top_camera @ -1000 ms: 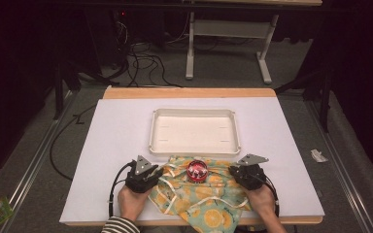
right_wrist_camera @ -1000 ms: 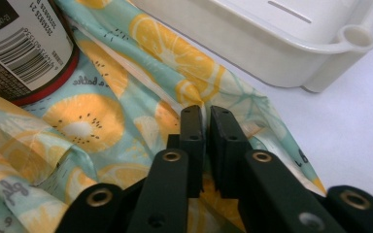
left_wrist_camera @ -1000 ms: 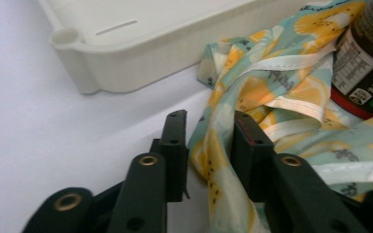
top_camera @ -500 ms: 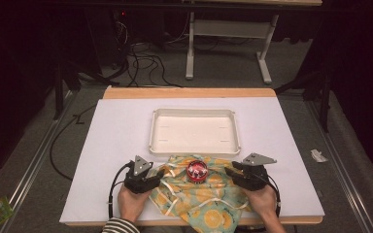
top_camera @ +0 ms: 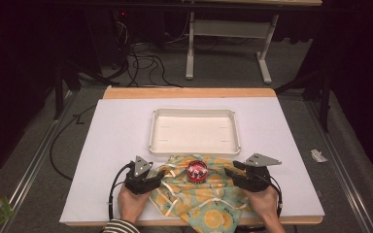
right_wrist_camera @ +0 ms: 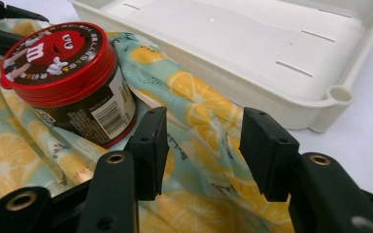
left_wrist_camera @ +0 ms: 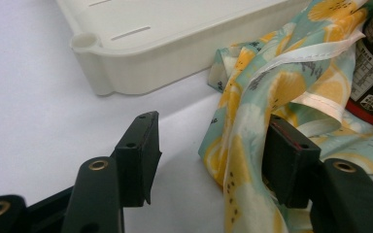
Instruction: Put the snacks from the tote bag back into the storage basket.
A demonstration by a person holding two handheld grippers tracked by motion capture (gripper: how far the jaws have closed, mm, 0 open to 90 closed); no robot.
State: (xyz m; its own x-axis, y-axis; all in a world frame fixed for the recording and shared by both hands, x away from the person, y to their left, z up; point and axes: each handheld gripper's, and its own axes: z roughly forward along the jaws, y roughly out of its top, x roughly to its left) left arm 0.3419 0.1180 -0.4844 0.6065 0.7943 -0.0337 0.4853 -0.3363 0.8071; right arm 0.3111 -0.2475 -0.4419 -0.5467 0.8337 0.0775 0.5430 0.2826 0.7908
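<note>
— Where is the cloth now?

— The lemon-print cloth (top_camera: 199,194) lies on the white surface (top_camera: 111,141), at the near edge, between the two hands. Its far edge is just beside the white tray (top_camera: 194,130), maybe touching it; I cannot tell.

— And the little jar?

— The red-lidded jar (top_camera: 197,171) stands upright on the cloth, near the tray's front wall. In the right gripper view it (right_wrist_camera: 73,77) is a little tilted toward the camera, with cloth folded around its base.

— What does the left gripper do?

— The left gripper (top_camera: 151,178) is at the cloth's left edge. Its jaws are spread wide; in the left gripper view a raised fold of cloth (left_wrist_camera: 252,126) is between them, against one jaw, but nothing is pinched.

— And the right one?

— The right gripper (top_camera: 233,173) is at the right edge, jaws also apart. They hover over the cloth (right_wrist_camera: 199,145) and hold nothing.
</note>
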